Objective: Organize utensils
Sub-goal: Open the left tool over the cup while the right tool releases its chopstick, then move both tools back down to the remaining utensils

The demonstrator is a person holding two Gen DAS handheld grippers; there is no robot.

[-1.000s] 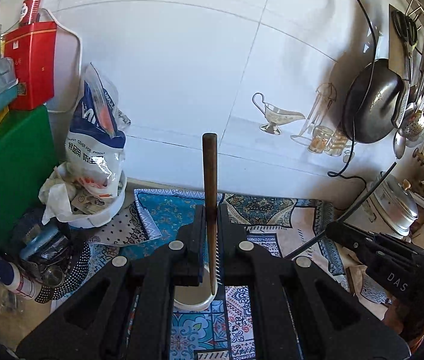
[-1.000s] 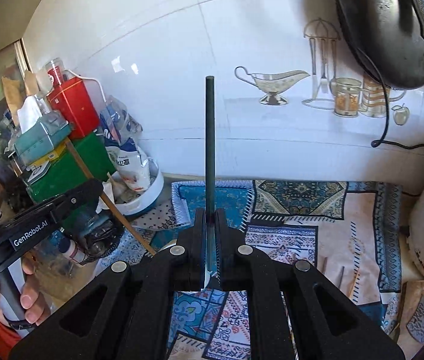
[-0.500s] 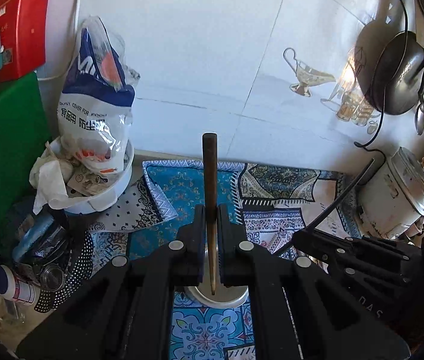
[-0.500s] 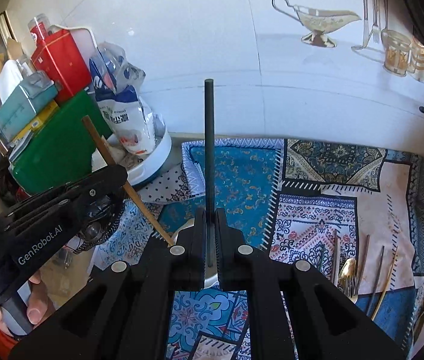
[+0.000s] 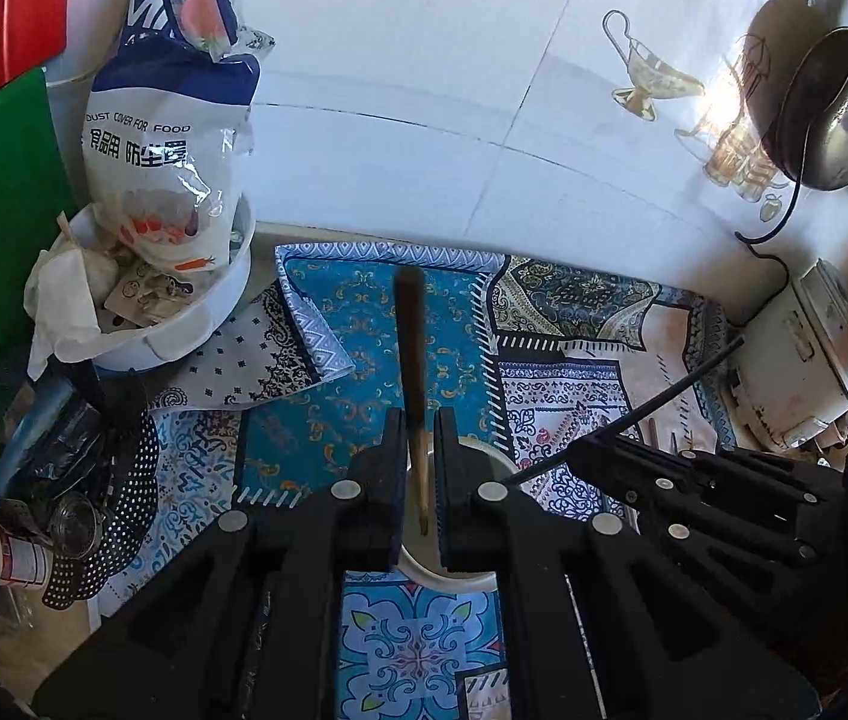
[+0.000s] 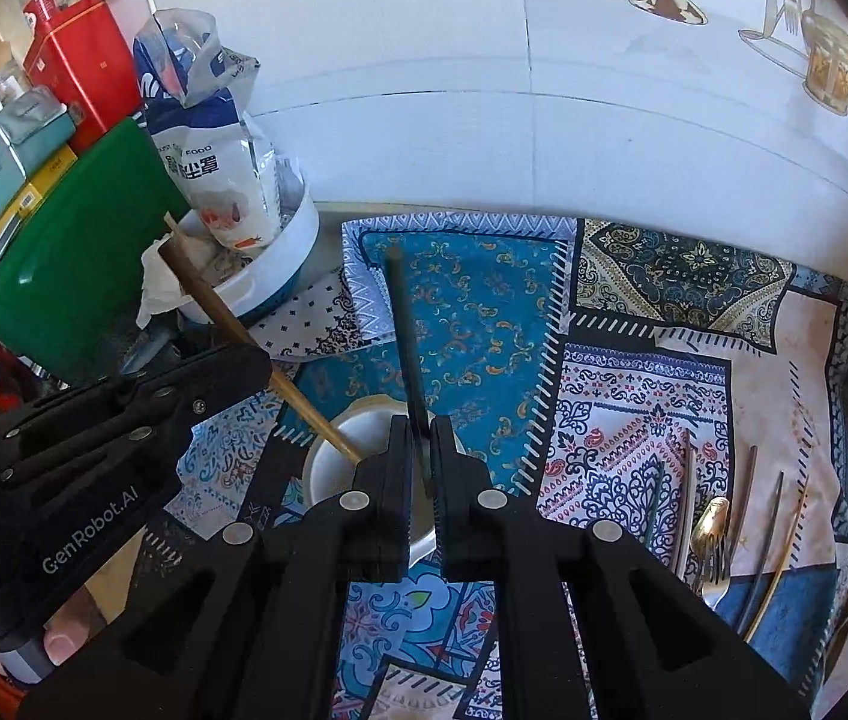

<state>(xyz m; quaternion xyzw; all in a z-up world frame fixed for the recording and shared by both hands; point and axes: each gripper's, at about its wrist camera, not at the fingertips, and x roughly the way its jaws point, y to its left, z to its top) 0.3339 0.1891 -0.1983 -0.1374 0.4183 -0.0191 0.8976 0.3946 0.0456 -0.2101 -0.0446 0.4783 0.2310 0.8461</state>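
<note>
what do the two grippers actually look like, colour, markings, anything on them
Both are matte black plastic with two flat fingers and round silver screw heads. The left gripper bears white "GenRobot.AI" lettering, with a braided black-and-white cable beside it. The right gripper shows ridged inner pads.

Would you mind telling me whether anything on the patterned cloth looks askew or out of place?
The cloth's far-left corner is folded over, not flat. Loose cutlery lies scattered at the right, while both tongs, left and right, hold sticks over the white cup.

Sunlit white tiled wall (image 5: 424, 60) (kitchenware decals).
</note>
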